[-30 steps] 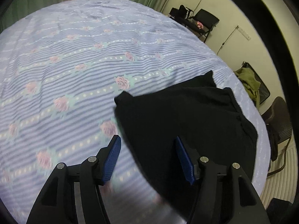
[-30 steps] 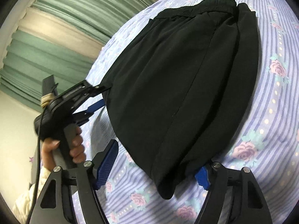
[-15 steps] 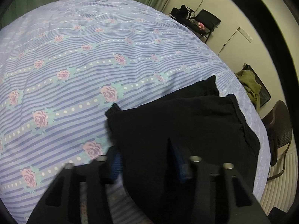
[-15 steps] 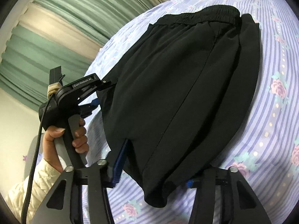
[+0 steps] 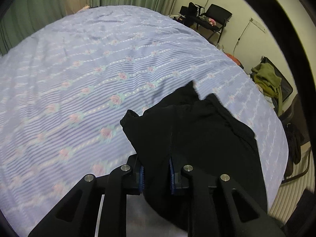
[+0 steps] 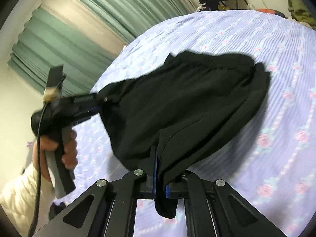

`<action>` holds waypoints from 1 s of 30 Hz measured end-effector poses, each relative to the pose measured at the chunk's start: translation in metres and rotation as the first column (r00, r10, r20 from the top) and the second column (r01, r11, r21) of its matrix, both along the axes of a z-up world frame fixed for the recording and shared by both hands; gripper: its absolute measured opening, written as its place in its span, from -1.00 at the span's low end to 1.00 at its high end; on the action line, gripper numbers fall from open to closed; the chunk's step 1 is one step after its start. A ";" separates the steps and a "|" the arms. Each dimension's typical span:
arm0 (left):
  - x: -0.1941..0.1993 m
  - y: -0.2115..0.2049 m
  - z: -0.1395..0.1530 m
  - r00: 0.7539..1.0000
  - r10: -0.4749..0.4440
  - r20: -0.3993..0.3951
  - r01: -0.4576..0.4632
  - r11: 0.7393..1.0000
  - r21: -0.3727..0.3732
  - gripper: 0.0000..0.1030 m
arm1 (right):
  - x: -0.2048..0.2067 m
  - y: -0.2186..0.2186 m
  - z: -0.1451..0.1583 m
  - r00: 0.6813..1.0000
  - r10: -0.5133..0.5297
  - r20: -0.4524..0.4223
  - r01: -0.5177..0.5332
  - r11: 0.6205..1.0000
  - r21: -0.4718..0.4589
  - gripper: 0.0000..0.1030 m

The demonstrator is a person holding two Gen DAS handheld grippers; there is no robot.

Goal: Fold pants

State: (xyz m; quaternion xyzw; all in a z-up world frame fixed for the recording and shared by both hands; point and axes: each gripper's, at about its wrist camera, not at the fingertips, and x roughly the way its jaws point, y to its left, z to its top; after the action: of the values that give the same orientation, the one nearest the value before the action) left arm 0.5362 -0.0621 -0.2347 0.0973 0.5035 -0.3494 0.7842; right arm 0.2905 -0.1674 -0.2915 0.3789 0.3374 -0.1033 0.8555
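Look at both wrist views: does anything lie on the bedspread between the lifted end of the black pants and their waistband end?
Nothing visible does. Both the left gripper and right gripper already pinch the black pants, the left jaws closing. Only the pants' own cloth and the bare bedspread around it lie towards the waistband.

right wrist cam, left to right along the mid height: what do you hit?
White sleeve → hand on the left gripper's handle → left gripper → black pants → floral bedsheet.
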 end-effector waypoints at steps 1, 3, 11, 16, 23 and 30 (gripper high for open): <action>-0.005 0.005 0.006 1.000 0.003 0.002 -0.003 1.000 0.002 -0.63 | -0.008 -0.001 0.011 1.000 0.008 0.000 -0.008 1.000 -0.010 -0.87; -0.022 0.017 0.025 1.000 0.013 0.011 -0.013 1.000 0.002 -0.64 | -0.025 -0.002 0.033 1.000 0.018 -0.001 -0.018 1.000 0.000 -0.87; -0.093 0.073 0.110 0.993 0.113 0.032 -0.111 0.991 -0.071 -0.66 | -0.081 0.014 0.129 0.996 0.079 0.031 -0.080 0.995 0.058 -0.88; -0.143 0.100 0.160 0.983 0.144 0.113 -0.134 0.986 -0.095 -0.66 | -0.118 0.037 0.188 0.978 0.194 0.075 -0.194 0.981 -0.007 -0.88; -0.224 0.151 0.216 0.939 0.300 0.169 -0.286 0.953 -0.101 -0.66 | -0.164 0.057 0.233 0.919 0.375 0.120 -0.373 0.927 -0.038 -0.88; -0.290 0.211 0.249 0.885 0.413 0.216 -0.395 0.910 -0.123 -0.66 | -0.192 0.083 0.264 0.838 0.517 0.172 -0.511 0.856 -0.081 -0.88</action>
State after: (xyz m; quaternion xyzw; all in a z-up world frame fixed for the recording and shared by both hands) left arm 0.2461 0.1492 0.0143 0.0018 0.4017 -0.1828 0.8973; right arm 0.0985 -0.0841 -0.0275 0.2689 0.3428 0.1609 0.8856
